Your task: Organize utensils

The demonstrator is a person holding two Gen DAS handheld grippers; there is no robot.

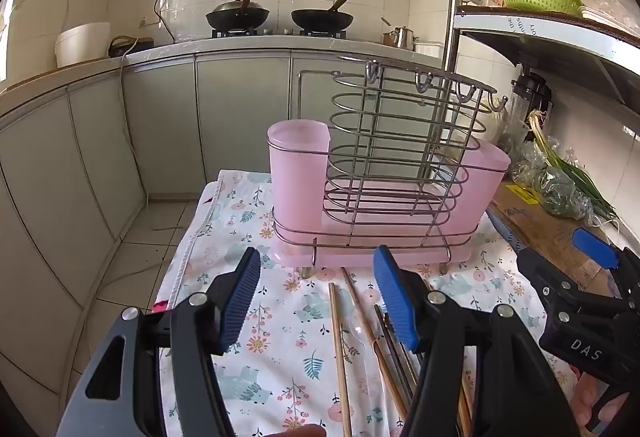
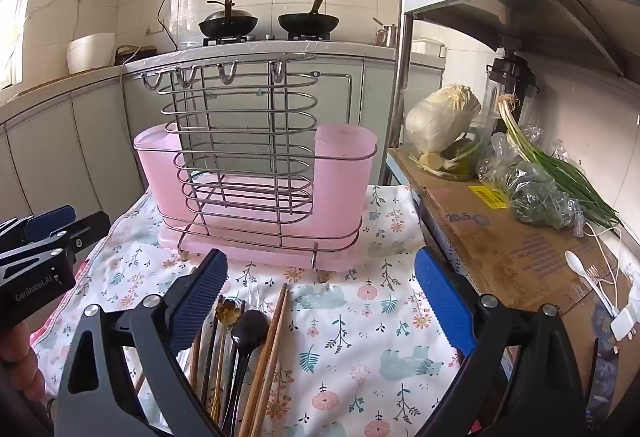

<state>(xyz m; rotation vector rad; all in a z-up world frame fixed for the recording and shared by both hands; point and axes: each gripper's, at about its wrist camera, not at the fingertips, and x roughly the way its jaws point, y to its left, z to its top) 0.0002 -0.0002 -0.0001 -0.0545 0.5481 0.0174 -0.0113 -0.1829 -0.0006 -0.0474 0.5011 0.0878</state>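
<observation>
Two handheld tools face a wire-and-pink-plastic utensil holder (image 2: 256, 173) standing on a floral cloth over the tabletop (image 2: 360, 317). The task looks barely begun — as far as can be seen the holder's compartments are empty, and every utensil lies loose on the cloth just in front of it: wooden chopsticks (image 2: 270, 349), a black spoon (image 2: 249, 325), a gold flower-ended piece (image 2: 228, 311). The left tool (image 1: 316, 297) and right tool (image 2: 320, 297) both hover with jaws spread wide, gripping nothing. Readable writing: "DAS" on the right tool's body in the left view, "GenRobot.AI" on the left tool's body in the right view — and "20.5" on a cardboard sheet (image 2: 500, 237) beside the cloth.
</observation>
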